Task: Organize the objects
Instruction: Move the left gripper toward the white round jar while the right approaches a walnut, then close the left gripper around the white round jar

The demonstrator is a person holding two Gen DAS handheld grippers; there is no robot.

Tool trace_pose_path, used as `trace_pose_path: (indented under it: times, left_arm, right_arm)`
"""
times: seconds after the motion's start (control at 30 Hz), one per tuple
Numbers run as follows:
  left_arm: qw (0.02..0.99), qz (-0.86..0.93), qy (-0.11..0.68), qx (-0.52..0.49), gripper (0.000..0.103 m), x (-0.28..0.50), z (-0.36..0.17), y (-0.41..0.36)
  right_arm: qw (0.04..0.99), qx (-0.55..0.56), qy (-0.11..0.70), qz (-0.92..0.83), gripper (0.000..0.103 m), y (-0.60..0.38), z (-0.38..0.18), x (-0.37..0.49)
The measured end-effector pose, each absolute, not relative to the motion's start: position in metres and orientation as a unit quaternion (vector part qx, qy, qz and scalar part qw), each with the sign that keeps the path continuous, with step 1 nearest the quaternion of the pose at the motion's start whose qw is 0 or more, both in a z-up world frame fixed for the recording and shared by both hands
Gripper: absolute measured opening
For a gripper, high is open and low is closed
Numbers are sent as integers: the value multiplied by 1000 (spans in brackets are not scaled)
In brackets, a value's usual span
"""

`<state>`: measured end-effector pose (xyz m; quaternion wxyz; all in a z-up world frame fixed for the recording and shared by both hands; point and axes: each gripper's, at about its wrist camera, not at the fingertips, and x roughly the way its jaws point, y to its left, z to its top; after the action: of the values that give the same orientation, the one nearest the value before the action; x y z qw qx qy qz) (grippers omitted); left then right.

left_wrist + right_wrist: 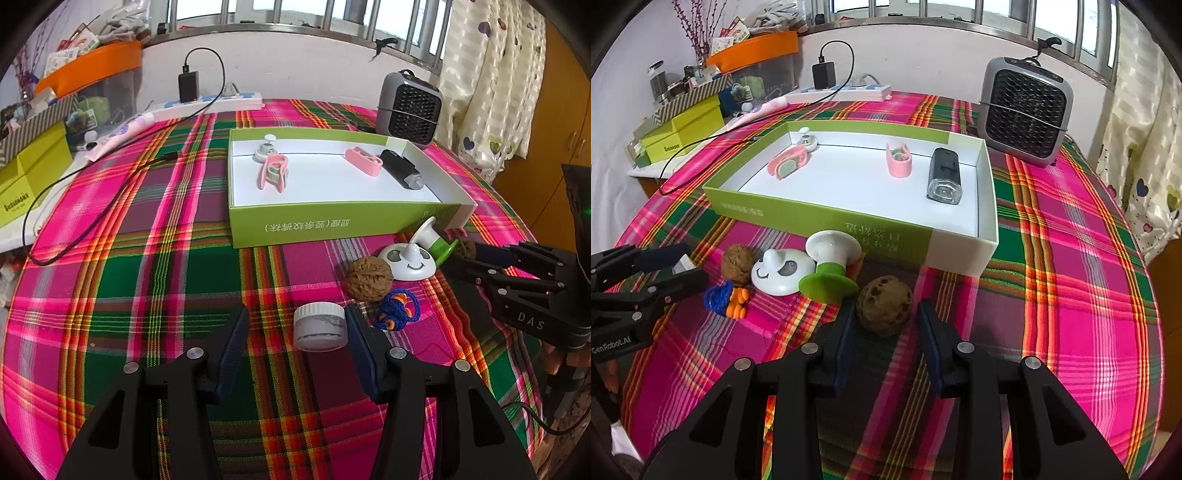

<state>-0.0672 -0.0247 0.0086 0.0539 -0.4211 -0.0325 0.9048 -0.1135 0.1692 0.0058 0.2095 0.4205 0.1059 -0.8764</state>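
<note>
The left gripper stands apart around a small white plastic jar, and the right gripper stands apart around a brown wrinkled walnut, both on the pink and green plaid tablecloth.

The left tool (jaws spread) brackets a small white jar on the plaid cloth.
</note>
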Motion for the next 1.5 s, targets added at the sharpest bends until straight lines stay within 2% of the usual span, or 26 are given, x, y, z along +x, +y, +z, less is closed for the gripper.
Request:
trace_pose_path:
  times: [0.07,0.33,0.7,1.5]
  left_arm:
    - [52,905,-31,-421,51,-67,9,-24]
    - [43,905,-29,-422,43,-67,9,-24]
    - [40,906,-27,-421,26,-68,9,-25]
    - [42,908,-23,-417,25,-66,12,-25]
  right_arm:
    - [208,421,107,-877,41,169,6,-116]
    - [207,419,109,-877,41,168,6,-115]
    - [212,418,109,-877,34,168,6,-113]
    - [207,417,101,-879,32,171,7,-110]
